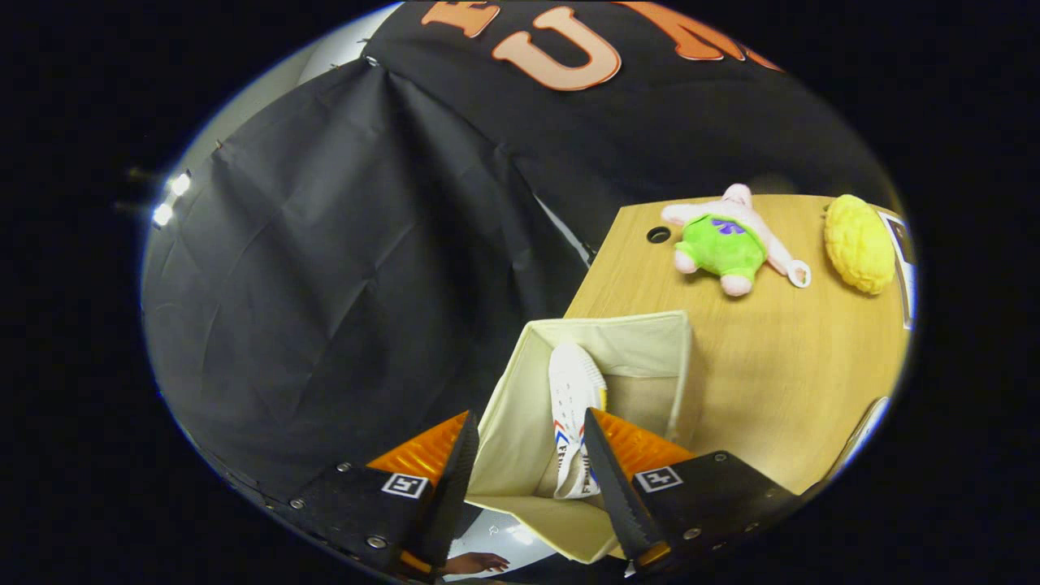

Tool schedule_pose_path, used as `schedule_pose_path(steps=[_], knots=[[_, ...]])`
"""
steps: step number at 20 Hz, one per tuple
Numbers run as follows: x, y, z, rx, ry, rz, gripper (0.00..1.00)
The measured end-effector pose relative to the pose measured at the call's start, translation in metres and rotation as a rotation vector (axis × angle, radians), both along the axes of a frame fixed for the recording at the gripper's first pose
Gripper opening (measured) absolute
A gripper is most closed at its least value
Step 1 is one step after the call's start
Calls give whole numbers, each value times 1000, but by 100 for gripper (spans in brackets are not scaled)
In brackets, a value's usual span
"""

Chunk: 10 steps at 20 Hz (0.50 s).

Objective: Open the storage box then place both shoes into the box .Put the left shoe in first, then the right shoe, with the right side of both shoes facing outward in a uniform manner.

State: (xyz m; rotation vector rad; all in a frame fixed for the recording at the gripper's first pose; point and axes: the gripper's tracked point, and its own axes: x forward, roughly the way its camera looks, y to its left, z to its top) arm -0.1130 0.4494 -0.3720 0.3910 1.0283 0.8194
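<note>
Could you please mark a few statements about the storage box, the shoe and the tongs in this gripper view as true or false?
1. The storage box is open. True.
2. Two shoes lie inside the box. False: one white shoe is visible in it.
3. The tongs are clamped on the shoe. False: their fingers stand apart above the box, pressing on nothing.
4. A plush toy in green lies on the wooden table beyond the box. True.
5. The yellow object sits inside the box. False: it rests on the table, beside the plush toy.
</note>
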Motion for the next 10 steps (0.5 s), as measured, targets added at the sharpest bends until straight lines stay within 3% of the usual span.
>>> schedule_pose_path(steps=[4,10], knots=[[28,-76,0,-71,-66,-124,93],[41,-207,-46,-244,-85,-306,96]])
